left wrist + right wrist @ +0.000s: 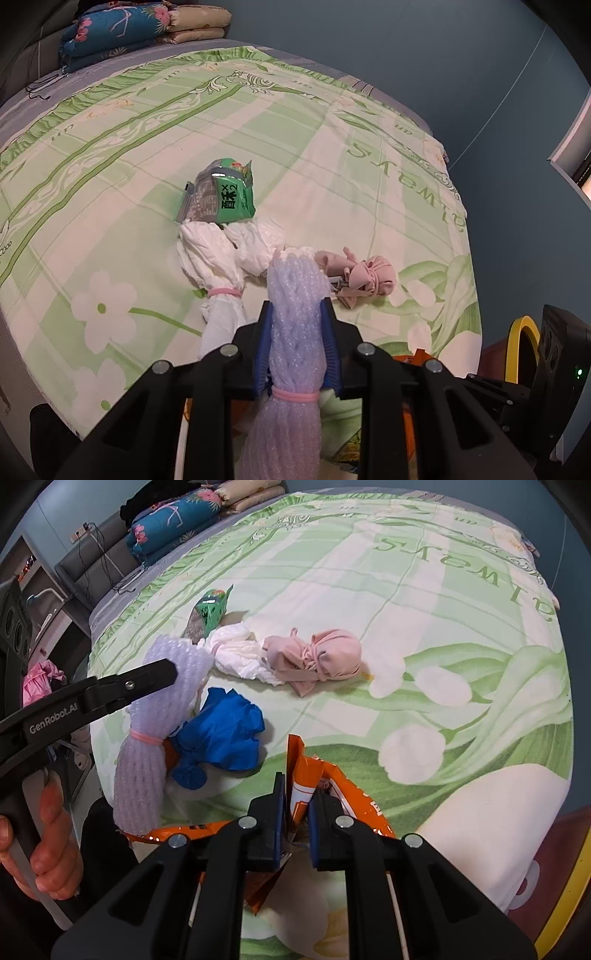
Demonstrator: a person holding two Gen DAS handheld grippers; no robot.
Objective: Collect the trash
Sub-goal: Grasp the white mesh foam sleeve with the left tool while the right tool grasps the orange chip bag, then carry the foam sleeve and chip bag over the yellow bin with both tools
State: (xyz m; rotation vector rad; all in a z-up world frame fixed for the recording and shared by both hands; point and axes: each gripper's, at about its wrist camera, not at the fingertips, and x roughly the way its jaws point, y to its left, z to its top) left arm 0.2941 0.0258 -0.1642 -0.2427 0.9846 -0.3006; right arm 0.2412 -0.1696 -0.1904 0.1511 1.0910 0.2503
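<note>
My left gripper [296, 314] is shut on a pale purple foam net bundle [295, 325] tied with a pink band, held above the bed; it also shows in the right wrist view [147, 738]. My right gripper [297, 794] is shut on the edge of an orange snack bag [301, 775]. On the bed lie a green wrapper [221, 195], a white tied bundle [218, 258], a pink cloth bundle [317, 657] and a blue crumpled bag [221, 734].
The bed has a green floral sheet [424, 609]. Folded quilts [122, 29] are stacked at the headboard. A blue wall [443, 55] lies beyond the bed. A yellow-rimmed object [521, 343] stands at the right.
</note>
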